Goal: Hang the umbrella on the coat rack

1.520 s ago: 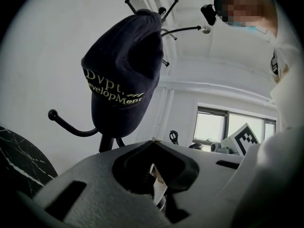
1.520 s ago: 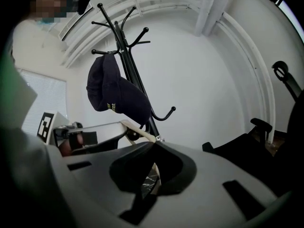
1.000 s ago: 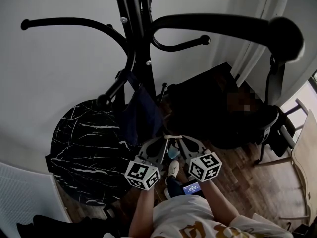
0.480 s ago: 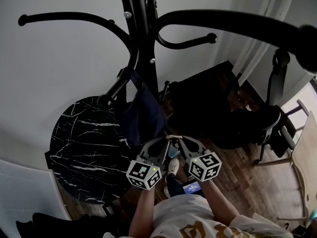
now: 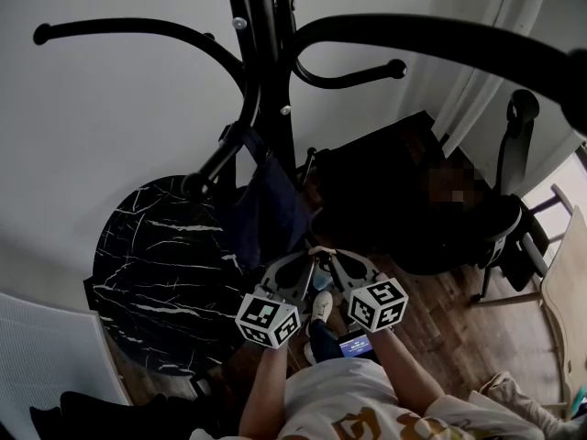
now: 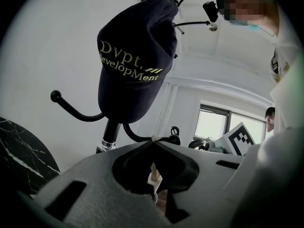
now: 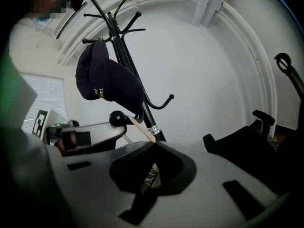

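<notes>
A: How are the fingers seen?
B: The left gripper point(image 6: 153, 144) is seen shut, tip pressed to tip, and a thin pale strip point(image 7: 138, 128) is nipped at its very end. The right gripper point(image 7: 153, 145) is shut on the other end of the same strip. The two tips are held almost touching, just in front of the coat rack point(image 5: 268, 71) pole.

A: And the umbrella?
B: It cannot be picked out in any view. Only a dark blue cap point(image 6: 133, 56) is seen. It is hung on a low hook point(image 5: 220, 159) of the rack, between the pole and the tips.

A: Which edges are close?
B: The cap's lower edge is found just beside the tips. The low hook's ball end is stuck out to the left of the pole, over the rim of a black round table top point(image 5: 156, 273). A dark chair point(image 5: 385, 200) is parked to the right of the pole, near the grippers.

A: Where is open room seen?
B: Two bare hooks are seen higher on the pole. A long one is curved left and a short one point(image 5: 396, 68) is curled right. White wall point(image 5: 110, 136) is spread behind the rack. Open wooden floor point(image 5: 440, 319) is seen to the right of the pole, past the chair.
</notes>
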Action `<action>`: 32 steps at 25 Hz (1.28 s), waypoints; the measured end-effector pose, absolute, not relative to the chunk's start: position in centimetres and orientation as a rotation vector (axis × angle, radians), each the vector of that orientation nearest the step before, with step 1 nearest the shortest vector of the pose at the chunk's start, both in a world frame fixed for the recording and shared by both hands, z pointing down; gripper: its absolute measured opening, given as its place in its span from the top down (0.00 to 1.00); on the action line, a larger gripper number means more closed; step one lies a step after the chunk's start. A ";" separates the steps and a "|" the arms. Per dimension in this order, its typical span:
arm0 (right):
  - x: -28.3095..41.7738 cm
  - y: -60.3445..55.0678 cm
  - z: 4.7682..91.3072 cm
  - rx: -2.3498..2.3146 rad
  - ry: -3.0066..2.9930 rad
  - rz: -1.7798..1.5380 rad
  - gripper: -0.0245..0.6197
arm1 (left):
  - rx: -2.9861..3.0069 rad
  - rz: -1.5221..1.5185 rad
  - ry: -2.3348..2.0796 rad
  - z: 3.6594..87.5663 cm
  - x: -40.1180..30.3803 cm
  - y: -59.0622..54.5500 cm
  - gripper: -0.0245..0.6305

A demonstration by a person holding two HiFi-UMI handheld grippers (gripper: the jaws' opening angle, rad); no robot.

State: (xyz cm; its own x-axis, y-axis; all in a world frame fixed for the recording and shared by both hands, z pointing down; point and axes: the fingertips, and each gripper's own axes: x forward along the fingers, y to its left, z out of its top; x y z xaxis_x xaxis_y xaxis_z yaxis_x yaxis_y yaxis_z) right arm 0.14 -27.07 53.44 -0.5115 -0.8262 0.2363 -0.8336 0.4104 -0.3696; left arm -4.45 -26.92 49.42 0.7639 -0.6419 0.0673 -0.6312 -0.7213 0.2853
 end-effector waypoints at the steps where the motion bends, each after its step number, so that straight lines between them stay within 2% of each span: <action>1: 0.1 -27.1 53.5 1.542 -2.625 0.703 0.94 | 2.668 -0.051 -0.988 49.4 -4.5 -27.0 0.93; 32: -1.4 -30.6 55.6 1.446 -2.606 0.701 0.94 | 2.629 0.080 -1.114 51.5 -5.3 -30.7 0.93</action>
State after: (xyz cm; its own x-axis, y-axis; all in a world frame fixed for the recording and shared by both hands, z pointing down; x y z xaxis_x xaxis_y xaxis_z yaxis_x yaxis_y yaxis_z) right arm -1.43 -30.57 55.62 -0.5515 -0.7845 0.2835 -0.8209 0.4501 -0.3514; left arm -5.28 -30.69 51.49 0.7004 -0.6956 0.1600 -0.7113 -0.6616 0.2372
